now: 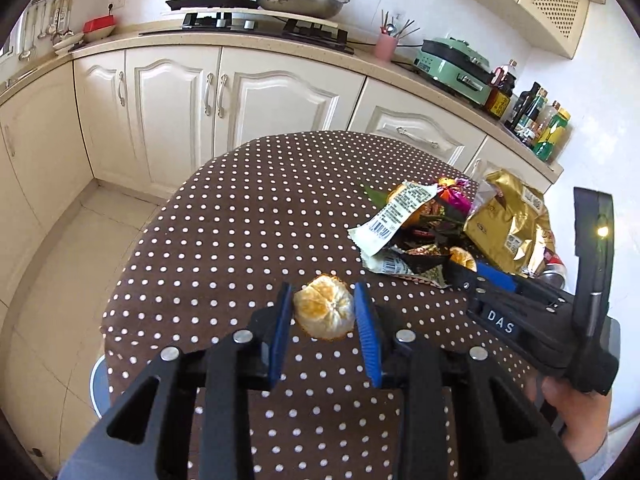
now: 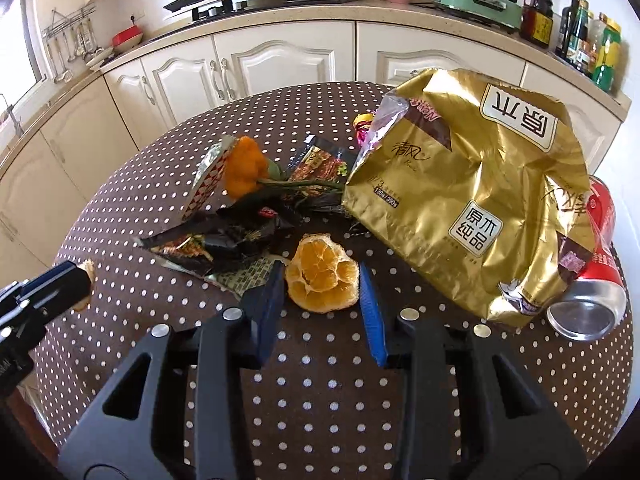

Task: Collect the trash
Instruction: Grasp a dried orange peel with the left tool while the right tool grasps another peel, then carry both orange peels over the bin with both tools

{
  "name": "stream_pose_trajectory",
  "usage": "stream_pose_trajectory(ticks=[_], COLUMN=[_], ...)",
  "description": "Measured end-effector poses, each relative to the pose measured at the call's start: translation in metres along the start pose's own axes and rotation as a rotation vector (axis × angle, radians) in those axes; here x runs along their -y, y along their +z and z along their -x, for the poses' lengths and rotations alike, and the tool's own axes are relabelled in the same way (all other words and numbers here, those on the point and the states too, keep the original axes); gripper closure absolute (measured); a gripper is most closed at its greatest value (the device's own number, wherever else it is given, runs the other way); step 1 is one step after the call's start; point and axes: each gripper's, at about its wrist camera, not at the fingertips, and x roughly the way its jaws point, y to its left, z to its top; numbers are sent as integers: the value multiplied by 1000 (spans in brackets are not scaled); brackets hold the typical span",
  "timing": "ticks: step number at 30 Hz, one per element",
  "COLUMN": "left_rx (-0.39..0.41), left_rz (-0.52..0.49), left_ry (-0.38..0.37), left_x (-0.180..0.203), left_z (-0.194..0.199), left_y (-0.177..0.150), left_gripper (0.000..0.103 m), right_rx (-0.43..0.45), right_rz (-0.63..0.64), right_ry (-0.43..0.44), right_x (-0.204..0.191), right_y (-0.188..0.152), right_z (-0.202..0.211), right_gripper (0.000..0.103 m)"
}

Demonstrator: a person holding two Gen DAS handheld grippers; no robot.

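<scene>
On the brown polka-dot table (image 1: 240,220), my left gripper (image 1: 324,312) is shut on a piece of orange peel (image 1: 325,312), its blue pads touching both sides. My right gripper (image 2: 322,280) has its blue pads against both sides of a second orange peel (image 2: 323,276); it shows in the left wrist view (image 1: 472,270) too. Behind lies a trash pile: a gold tissue bag (image 2: 472,200), a crushed red can (image 2: 592,280), black snack wrappers (image 2: 224,240), a whole orange with a leafy stem (image 2: 244,168) and a white barcode wrapper (image 1: 396,216).
Cream kitchen cabinets (image 1: 176,96) and a counter with a gas hob (image 1: 248,24), pans, a pink utensil cup (image 1: 386,46), a green appliance (image 1: 456,64) and several sauce bottles (image 1: 536,120) stand beyond the table. Tiled floor (image 1: 60,260) lies to the left.
</scene>
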Motion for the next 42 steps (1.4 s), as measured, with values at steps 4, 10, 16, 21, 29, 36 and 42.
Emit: stream_pose_trajectory(ticks=[4, 10, 16, 21, 29, 36, 42], left_rx=[29, 70, 91, 85, -7, -106, -135], left_rz=[1, 34, 106, 186, 323, 422, 466], left_ry=[-3, 18, 77, 159, 261, 281, 287], left_x=[-8, -39, -103, -171, -276, -336, -357], left_z=[18, 51, 86, 108, 104, 60, 33], left_y=[-4, -16, -39, -65, -113, -137, -140], left_gripper=[72, 72, 72, 72, 72, 72, 71], right_rx=[77, 185, 225, 176, 56, -20, -73], right_rz=[-20, 16, 126, 205, 287, 314, 297], right_ry=[-7, 98, 231, 335, 423, 406, 400], right_x=[-9, -64, -153, -232, -334, -374, -381], right_y=[-10, -21, -35, -53, -95, -117, -121], right_z=[31, 78, 97, 80, 16, -38, -72], right_gripper=[67, 67, 67, 67, 67, 67, 67])
